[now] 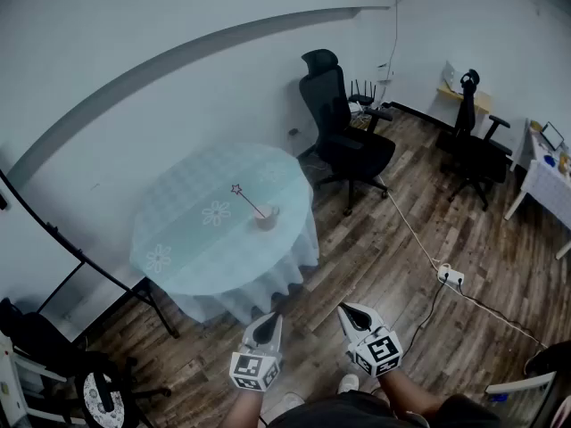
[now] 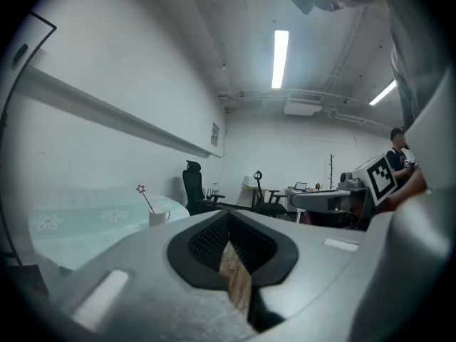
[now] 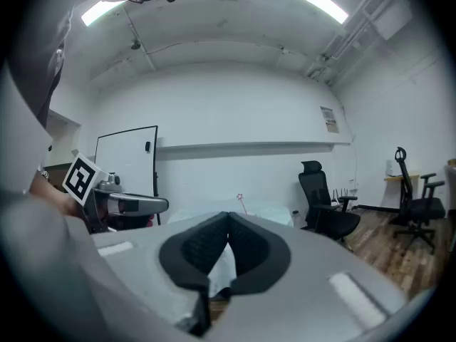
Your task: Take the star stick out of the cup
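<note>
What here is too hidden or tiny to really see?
Inside of the cup: head view, too far and small.
Cup body: right gripper view, hidden behind the right gripper; only the top of the star stick shows.
Under the tablecloth: head view, the cloth drapes over it.

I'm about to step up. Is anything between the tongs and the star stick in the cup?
Nothing visible does: only open floor and the near side of the table separate the left tongs and right tongs from the star stick leaning in the cup.

Ceiling strip light (image 2: pixel 280 59) glows coolly; fisheye edges darken.
</note>
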